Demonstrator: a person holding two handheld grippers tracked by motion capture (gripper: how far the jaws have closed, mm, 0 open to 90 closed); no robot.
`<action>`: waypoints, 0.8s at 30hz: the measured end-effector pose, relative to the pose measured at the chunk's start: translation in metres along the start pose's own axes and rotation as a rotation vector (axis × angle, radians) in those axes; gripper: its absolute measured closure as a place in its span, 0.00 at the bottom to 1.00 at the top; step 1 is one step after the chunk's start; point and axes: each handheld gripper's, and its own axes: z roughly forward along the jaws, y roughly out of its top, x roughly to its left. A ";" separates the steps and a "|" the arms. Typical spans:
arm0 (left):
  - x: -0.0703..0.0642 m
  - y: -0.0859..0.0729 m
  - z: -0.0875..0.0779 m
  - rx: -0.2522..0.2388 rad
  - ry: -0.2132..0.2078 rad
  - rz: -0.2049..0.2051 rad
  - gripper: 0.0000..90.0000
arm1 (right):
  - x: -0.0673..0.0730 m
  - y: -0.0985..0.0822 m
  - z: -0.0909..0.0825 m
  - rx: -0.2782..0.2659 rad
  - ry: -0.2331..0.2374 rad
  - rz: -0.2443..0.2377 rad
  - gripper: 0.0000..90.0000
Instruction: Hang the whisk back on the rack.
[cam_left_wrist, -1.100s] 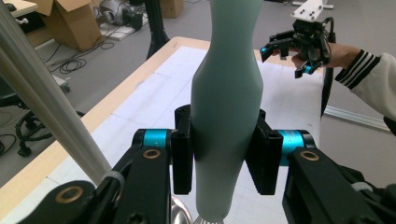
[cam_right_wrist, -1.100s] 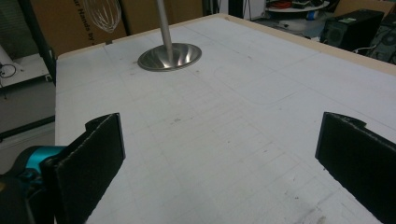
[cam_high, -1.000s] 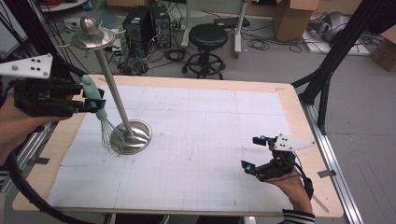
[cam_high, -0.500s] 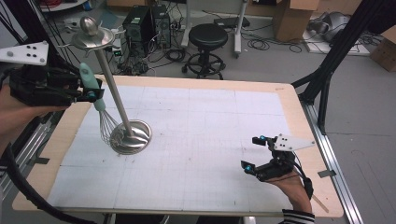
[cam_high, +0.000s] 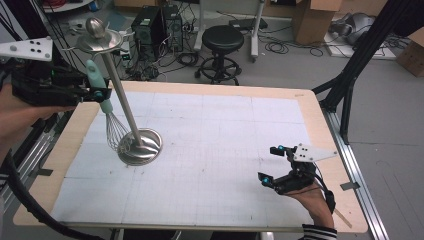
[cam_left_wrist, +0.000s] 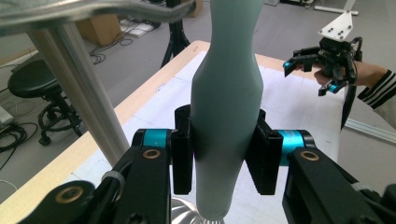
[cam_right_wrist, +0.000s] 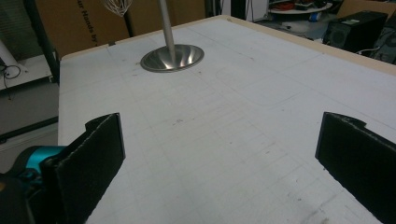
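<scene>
A: In the left gripper view, how much of the whisk is legible?

B: Its pale green handle runs off the top edge. The wire head is cut off at the bottom edge, and both pads hide the handle's flanks.

A: And the metal stand?

B: Its rod passes behind the left gripper; its top disc is cropped by the upper edge and blurred.

A: The right gripper view?

B: The whisk's wires are clipped at the top, as is the stand's rod.

A: The high view?

B: The left hand leaves at the left edge; the right gripper is too small for pad detail.
</scene>
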 end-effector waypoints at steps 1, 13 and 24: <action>0.000 0.000 0.000 -0.001 0.000 0.002 0.74 | 0.000 0.000 0.000 0.000 0.001 0.000 0.01; 0.005 0.003 0.000 0.001 0.022 -0.033 0.74 | 0.000 0.000 0.000 0.000 0.007 -0.001 0.01; 0.009 0.004 0.004 -0.002 0.038 -0.070 0.74 | 0.001 0.000 0.002 0.007 0.015 -0.006 0.01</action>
